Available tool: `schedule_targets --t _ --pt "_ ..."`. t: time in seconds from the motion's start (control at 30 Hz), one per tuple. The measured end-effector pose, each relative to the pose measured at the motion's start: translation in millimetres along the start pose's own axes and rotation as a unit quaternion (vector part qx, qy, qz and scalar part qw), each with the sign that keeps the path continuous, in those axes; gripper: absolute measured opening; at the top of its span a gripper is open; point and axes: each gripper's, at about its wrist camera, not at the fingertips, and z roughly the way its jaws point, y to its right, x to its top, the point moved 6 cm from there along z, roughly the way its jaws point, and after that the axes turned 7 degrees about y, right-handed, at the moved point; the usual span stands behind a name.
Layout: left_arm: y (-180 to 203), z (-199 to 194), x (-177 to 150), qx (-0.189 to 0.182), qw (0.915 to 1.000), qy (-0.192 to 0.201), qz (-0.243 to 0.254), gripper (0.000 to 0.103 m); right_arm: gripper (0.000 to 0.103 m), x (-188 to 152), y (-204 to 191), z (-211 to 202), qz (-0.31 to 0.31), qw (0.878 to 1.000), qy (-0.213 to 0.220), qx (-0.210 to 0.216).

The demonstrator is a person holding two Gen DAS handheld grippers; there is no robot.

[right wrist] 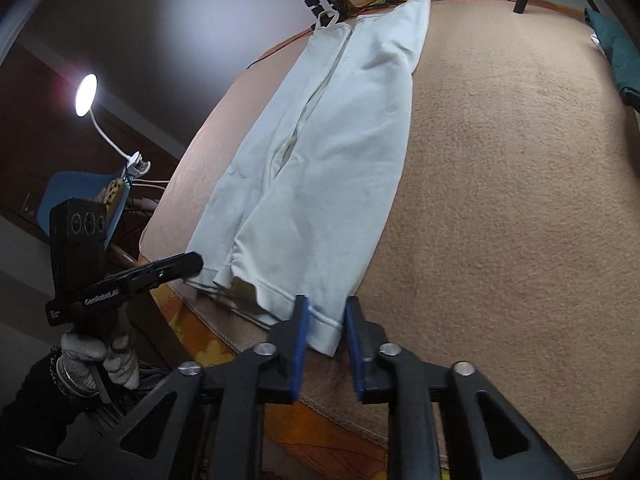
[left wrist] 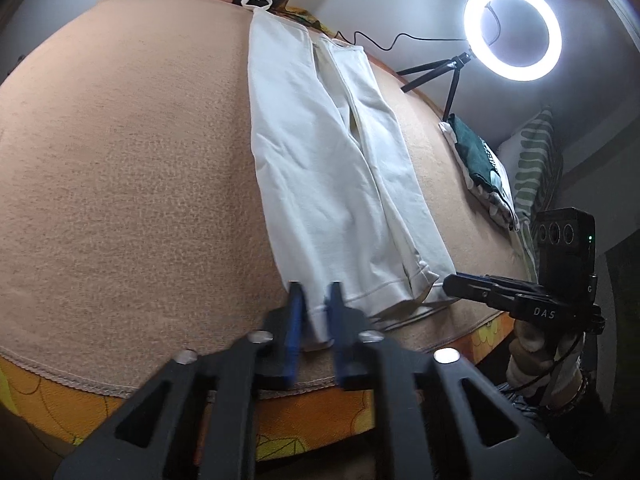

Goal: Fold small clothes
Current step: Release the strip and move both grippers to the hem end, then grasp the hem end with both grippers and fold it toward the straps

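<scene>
White trousers (left wrist: 320, 168) lie flat and lengthwise on the tan blanket, folded leg over leg, with the hems at the near edge. My left gripper (left wrist: 316, 292) is open, its blue pads either side of the left hem corner. In the right wrist view the trousers (right wrist: 320, 168) run away from me. My right gripper (right wrist: 325, 308) is open, its pads straddling the right hem corner. The right gripper also shows in the left wrist view (left wrist: 452, 280), at the hem's right corner. The left gripper shows in the right wrist view (right wrist: 196, 260), at the hem's left corner.
A tan blanket (left wrist: 120, 180) covers the table, with an orange patterned cloth (left wrist: 60, 400) below its near edge. A lit ring light (left wrist: 512, 30) on a tripod stands at the back right. Folded clothes (left wrist: 480, 160) and a striped pillow (left wrist: 536, 160) lie at the right. A desk lamp (right wrist: 86, 94) glows at the left.
</scene>
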Motion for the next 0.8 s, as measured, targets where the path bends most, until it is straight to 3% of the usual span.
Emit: schedule_targets --t 0.1,0.3,0.53,0.8 --pt "4.9 -1.4 1.6 0.003 0.9998 0.007 0.017 0.004 0.003 -2.1 -2.5 -0.4 0.005 1.0 0.006 0.007" --pt "0.0 -23.1 6.1 -0.005 0.9993 0.034 0.013 0.004 0.002 -0.3 -4.0 -31.0 0.009 0.999 0.035 0.012" --pt "-6.6 -11.0 -5.2 0.006 0.9997 0.01 0.02 0.004 0.002 -14.3 3.5 -11.4 -0.002 1.0 0.005 -0.011" --pt "-3.9 -15.8 -0.5 -0.003 0.9998 0.019 0.009 0.004 0.002 -10.6 7.6 -15.7 0.018 1.0 0.013 0.012"
